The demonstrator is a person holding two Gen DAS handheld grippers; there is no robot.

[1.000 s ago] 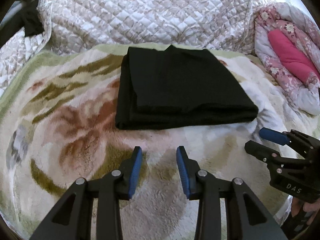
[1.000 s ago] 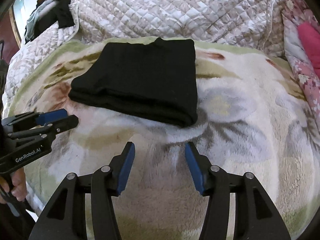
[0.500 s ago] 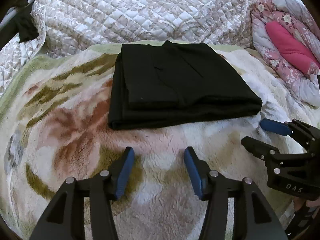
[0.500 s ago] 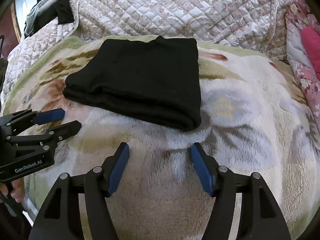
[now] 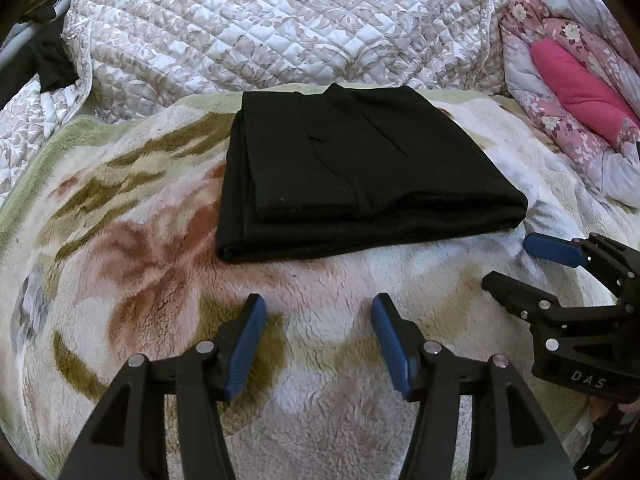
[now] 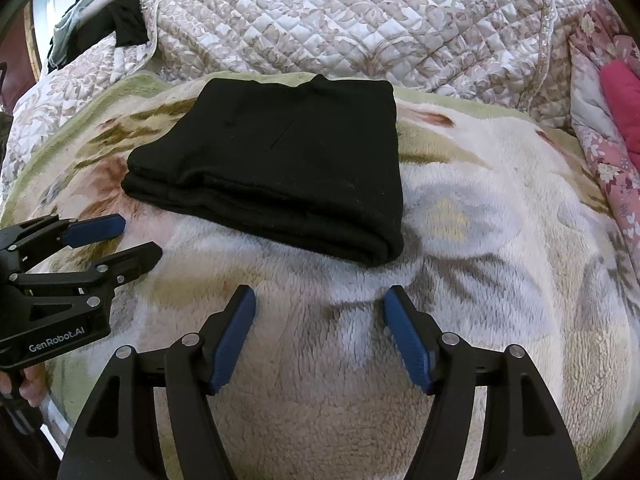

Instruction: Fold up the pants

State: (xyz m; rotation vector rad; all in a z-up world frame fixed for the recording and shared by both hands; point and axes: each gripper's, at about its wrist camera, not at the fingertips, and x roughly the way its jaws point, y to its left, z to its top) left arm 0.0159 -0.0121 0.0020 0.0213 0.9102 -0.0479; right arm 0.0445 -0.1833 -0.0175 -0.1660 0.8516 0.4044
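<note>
Pink bedding [image 5: 576,92] cut off at right edge

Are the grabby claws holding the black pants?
No, nothing is held. The left gripper and right gripper have just been opening, with nothing between them; the folded pants lie apart.

Black pants [image 5: 360,168] – folded, on blanket

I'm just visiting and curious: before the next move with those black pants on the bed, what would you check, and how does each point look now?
1. Pants folded into a compact stack: ok.
2. Stack lies flat on the fleece blanket, apart from the quilt: ok.
3. Left gripper empty, jaws just been opening: ok.
4. Right gripper empty, jaws just been opening: ok.
5. Both grippers short of the pants, touching nothing: ok.
6. Layer edges even on the far side: cannot tell.
</note>
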